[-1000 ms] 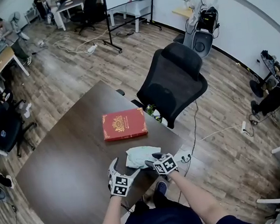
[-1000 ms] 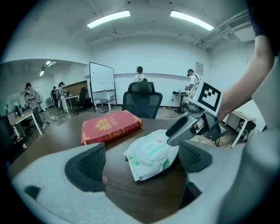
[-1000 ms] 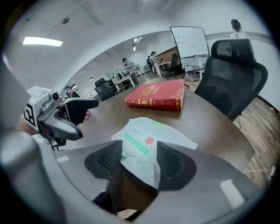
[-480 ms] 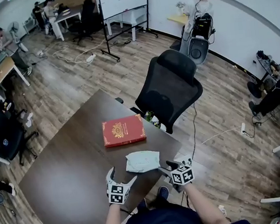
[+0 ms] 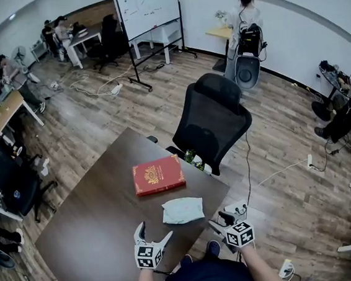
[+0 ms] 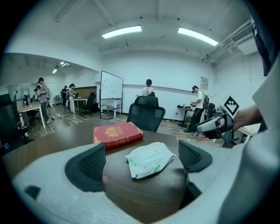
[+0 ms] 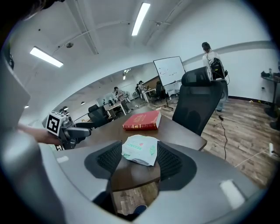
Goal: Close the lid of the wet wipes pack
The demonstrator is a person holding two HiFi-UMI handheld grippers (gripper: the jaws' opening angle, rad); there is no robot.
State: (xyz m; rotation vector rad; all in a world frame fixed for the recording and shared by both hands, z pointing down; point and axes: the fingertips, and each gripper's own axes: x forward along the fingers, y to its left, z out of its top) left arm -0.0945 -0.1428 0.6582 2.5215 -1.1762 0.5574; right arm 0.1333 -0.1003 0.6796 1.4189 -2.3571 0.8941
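The wet wipes pack [image 5: 183, 210] is a white soft pack with green print, lying flat near the front edge of the dark table [image 5: 91, 226]; its lid looks flat against the top. My left gripper [image 5: 153, 232] hovers over the table edge just left of and nearer than the pack, open and empty. My right gripper [image 5: 220, 220] hangs beyond the table's corner, to the right of the pack, also open and empty. The left gripper view shows the pack [image 6: 150, 158] ahead, beyond the pads [image 6: 89, 166]. The right gripper view shows the pack [image 7: 140, 148] beyond its pads [image 7: 168, 159].
A red hardcover book [image 5: 158, 174] lies on the table behind the pack. A black office chair [image 5: 214, 120] stands at the table's far side. A whiteboard [image 5: 146, 9], other desks and several people fill the room; cables run over the wooden floor [image 5: 278, 169].
Both grippers have drawn back from the pack, which they flanked closely a second ago. The right one has swung right, off the table's corner. The pack lies alone.
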